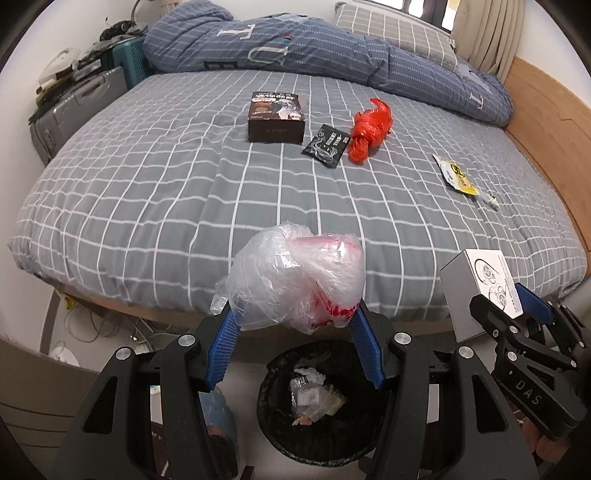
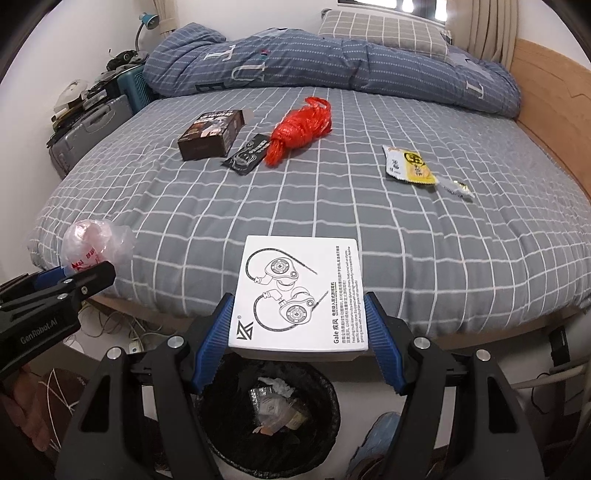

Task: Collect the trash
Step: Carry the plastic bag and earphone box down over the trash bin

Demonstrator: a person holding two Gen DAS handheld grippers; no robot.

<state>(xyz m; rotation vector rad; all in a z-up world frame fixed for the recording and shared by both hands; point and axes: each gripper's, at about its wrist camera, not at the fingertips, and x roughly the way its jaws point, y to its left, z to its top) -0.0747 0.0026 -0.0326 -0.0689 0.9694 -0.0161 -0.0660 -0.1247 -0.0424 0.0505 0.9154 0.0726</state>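
Note:
My left gripper [image 1: 295,317] is shut on a crumpled clear plastic bag [image 1: 295,280] with red print, held above the black trash bin [image 1: 273,439] on the floor at the bed's foot. My right gripper [image 2: 299,317] is shut on a white earphone box [image 2: 299,291], also over the bin [image 2: 218,435], which holds paper and wrappers. On the grey checked bed [image 2: 332,221] lie a brown box [image 2: 210,136], a black sachet [image 2: 245,155], a red plastic bag [image 2: 299,127] and a yellow wrapper [image 2: 410,166]. The left view shows the right gripper [image 1: 517,310] with its box [image 1: 476,288] at the right edge.
A blue quilt [image 1: 295,44] and a pillow [image 1: 391,29] lie at the bed's head. Suitcases [image 1: 77,107] stand at the left wall, a wooden bed frame [image 1: 546,122] runs along the right. Cables [image 2: 122,328] lie under the bed, and blue shoes [image 2: 376,439] stand beside the bin.

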